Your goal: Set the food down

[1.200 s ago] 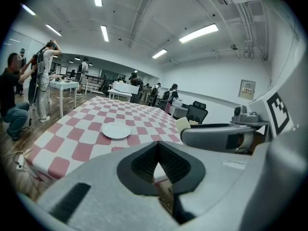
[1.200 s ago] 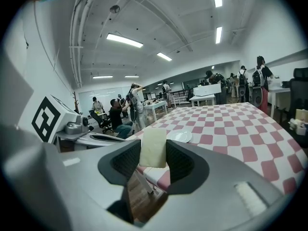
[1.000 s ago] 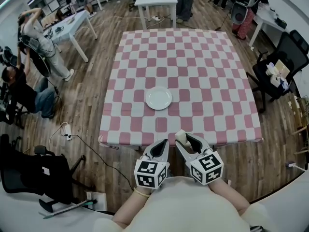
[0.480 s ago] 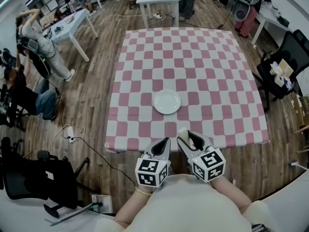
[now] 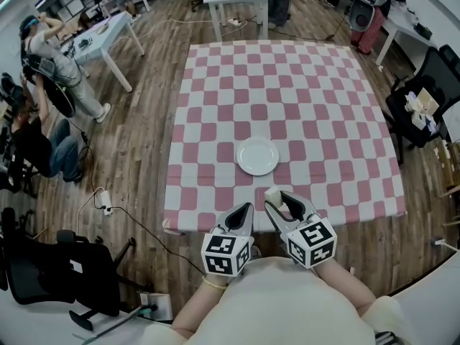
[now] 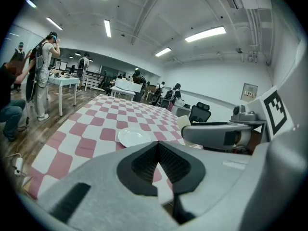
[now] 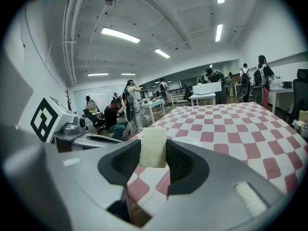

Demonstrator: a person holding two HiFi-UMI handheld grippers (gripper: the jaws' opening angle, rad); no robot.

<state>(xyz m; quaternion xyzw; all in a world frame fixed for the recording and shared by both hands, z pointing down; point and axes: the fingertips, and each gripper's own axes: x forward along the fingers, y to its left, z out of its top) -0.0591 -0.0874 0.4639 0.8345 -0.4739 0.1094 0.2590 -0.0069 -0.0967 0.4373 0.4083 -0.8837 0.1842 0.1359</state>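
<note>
Your right gripper [image 7: 153, 154] is clenched on the food [image 7: 153, 141], a pale, cream-coloured block held upright between the ribbed jaw pads. Your left gripper [image 6: 158, 152] is clenched on nothing, its jaws meeting tip to tip. Each gripper carries a cube with black-and-white square markers; these patterns are the only print in view. Both grippers sit side by side, close to your body, at the near edge of the table [image 5: 287, 85], which is covered by a pink-and-white checked cloth. The food hangs above that edge. A white plate [image 5: 257, 156] rests on the cloth just beyond, apart from the food, showing only its plain white surface.
</note>
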